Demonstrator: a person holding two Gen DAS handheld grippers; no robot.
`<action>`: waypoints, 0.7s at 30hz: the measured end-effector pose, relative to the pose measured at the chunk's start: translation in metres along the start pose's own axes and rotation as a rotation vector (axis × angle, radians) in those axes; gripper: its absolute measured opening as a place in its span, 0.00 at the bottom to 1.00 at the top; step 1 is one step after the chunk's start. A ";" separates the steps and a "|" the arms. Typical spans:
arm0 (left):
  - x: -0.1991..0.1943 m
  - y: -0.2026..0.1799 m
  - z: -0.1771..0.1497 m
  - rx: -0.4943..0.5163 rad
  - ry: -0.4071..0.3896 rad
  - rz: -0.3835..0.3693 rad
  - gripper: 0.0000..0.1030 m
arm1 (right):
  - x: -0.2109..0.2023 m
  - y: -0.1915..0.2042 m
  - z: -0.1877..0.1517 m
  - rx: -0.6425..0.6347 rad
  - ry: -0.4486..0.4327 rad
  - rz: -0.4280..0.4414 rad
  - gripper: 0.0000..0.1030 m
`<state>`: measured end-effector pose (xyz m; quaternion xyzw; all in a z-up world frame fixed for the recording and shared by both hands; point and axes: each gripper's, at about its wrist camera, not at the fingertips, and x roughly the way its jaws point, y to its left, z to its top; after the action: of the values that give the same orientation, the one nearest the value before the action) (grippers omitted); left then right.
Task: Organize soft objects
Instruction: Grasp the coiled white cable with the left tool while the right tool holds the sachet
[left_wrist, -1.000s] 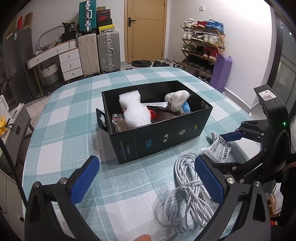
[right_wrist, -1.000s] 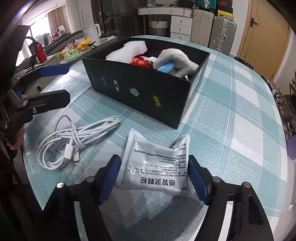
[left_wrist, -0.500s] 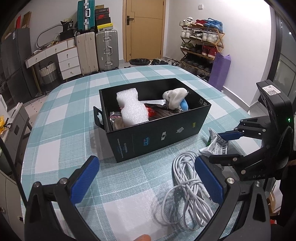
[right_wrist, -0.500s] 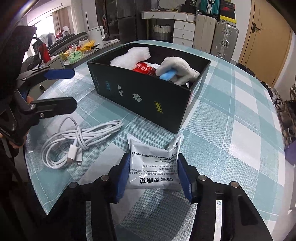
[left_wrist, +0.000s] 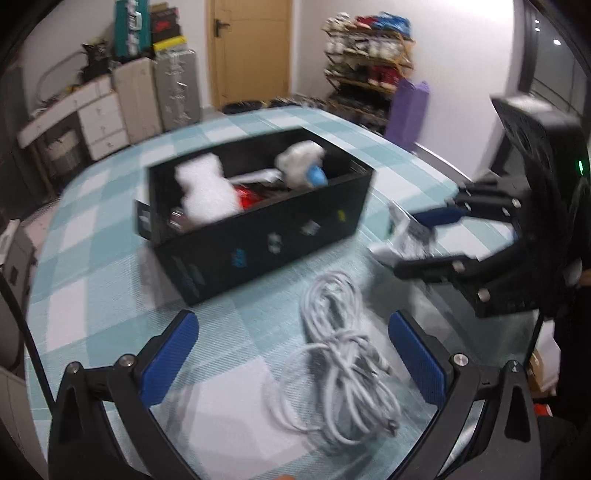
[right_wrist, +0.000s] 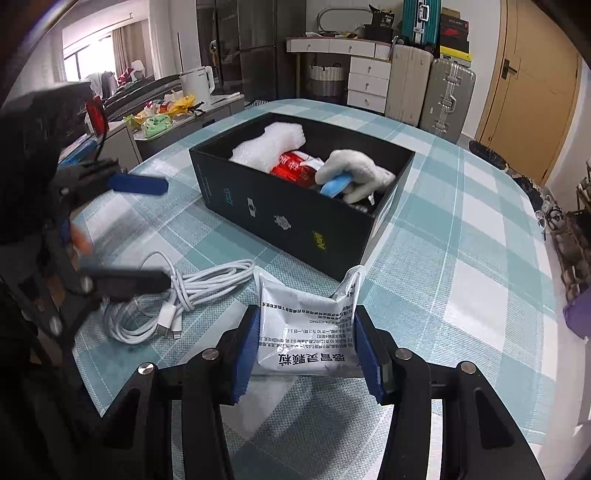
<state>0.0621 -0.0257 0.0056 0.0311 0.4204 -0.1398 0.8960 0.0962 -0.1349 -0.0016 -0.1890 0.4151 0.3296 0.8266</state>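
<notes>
Pouch (right_wrist: 308, 332): we find this white printed sachet clamped between the blue pads of the right gripper (right_wrist: 308, 349), both pads pressed flat on its sides, its top edge crumpled. The jaws have just been closing, with the pouch between them. It sits just in front of the near corner of the black box (right_wrist: 295, 218); we cannot tell whether it touches the tablecloth (right_wrist: 461, 266).

We record the left gripper (left_wrist: 293, 352) with its jaws spread wide and nothing between the pads, poised above a coiled white cable (left_wrist: 340, 362) lying on the cloth.

Inside the box we note white foam wrap (right_wrist: 273, 142), a red packet (right_wrist: 295, 170) and a pale plush toy (right_wrist: 354, 171) with a blue part. The left wrist view is blurred; there the pouch (left_wrist: 404, 240) shows only as a white shape in the right gripper (left_wrist: 424, 240).
</notes>
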 end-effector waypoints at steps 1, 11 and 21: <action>0.002 -0.002 -0.001 0.008 0.012 -0.011 1.00 | -0.001 0.000 0.000 -0.001 -0.005 0.001 0.48; 0.020 -0.018 -0.011 0.056 0.098 -0.068 0.93 | -0.003 0.000 0.002 -0.007 -0.016 0.008 0.48; 0.020 -0.025 -0.021 0.068 0.097 -0.080 0.57 | -0.003 0.001 0.001 -0.011 -0.018 0.010 0.48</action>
<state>0.0514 -0.0500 -0.0217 0.0516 0.4592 -0.1880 0.8667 0.0946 -0.1350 0.0015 -0.1885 0.4068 0.3376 0.8276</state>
